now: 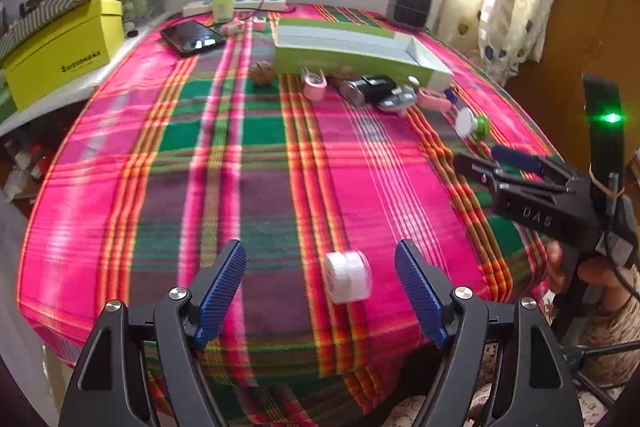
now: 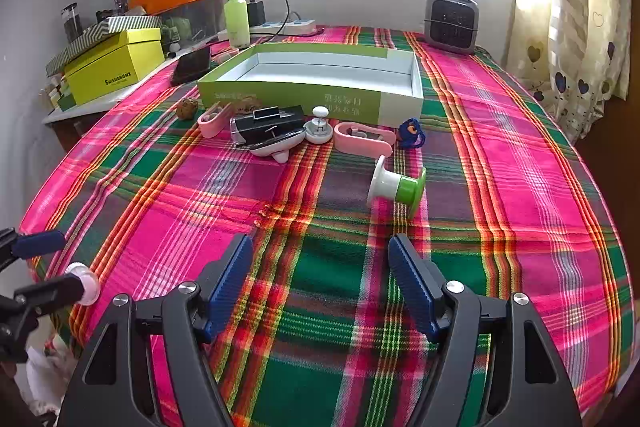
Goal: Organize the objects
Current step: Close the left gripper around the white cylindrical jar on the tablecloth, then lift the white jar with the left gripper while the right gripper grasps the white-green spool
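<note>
Left wrist view: left tongs point(image 1: 320, 283) released, straddling white tape roll point(image 1: 347, 277) on near table point(image 1: 120, 187); right tongs point(image 2: 320, 275) released, empty; step judged pickup, next clench, carry to far green box point(image 2: 288, 99).

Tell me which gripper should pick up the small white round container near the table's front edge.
Left. The white container lies between the open jaws of the left gripper, just ahead of it. The right gripper, also open, faces bare cloth with the green-and-white spool ahead instead.
</note>
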A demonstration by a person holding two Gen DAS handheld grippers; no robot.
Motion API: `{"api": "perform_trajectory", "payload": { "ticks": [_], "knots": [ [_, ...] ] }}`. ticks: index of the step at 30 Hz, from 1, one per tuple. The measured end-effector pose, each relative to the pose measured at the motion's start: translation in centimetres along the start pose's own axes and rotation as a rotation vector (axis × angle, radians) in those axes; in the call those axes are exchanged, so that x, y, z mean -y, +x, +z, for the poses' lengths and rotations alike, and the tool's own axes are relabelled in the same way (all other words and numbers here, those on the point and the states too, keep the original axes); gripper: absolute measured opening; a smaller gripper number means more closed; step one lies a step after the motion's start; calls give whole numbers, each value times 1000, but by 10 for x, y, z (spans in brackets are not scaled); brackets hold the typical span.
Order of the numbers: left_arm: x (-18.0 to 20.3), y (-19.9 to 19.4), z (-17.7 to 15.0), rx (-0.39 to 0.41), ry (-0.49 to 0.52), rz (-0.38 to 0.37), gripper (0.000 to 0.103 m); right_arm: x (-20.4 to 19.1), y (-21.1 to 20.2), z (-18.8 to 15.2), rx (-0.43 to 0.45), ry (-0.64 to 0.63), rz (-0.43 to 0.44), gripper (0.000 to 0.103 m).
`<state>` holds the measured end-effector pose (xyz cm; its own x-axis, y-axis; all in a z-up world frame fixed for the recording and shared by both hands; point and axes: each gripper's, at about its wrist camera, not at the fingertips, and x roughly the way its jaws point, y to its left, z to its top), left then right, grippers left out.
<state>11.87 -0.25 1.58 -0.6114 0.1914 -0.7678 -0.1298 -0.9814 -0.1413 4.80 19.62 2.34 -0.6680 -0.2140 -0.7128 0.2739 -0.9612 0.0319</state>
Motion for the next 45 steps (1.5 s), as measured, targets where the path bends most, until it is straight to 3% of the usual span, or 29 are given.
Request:
{"api": "perform_trajectory", "payload": {
  "ticks": [6,13,26,45],
  "knots": [
    [3,6,-7,-5,-16,3,69,0,-6,-5,9,-2,-10,71],
    [4,8,-9,-7,-19,17,47,0,-9,-11,10,5,-15,71],
    [3,12,-3,2,-26,38,18,7,-9,-11,3,20,-34,71],
    [18,41,28,12,0,31,17,28,-4,-4,11,49,-39,71]
  ]
}}
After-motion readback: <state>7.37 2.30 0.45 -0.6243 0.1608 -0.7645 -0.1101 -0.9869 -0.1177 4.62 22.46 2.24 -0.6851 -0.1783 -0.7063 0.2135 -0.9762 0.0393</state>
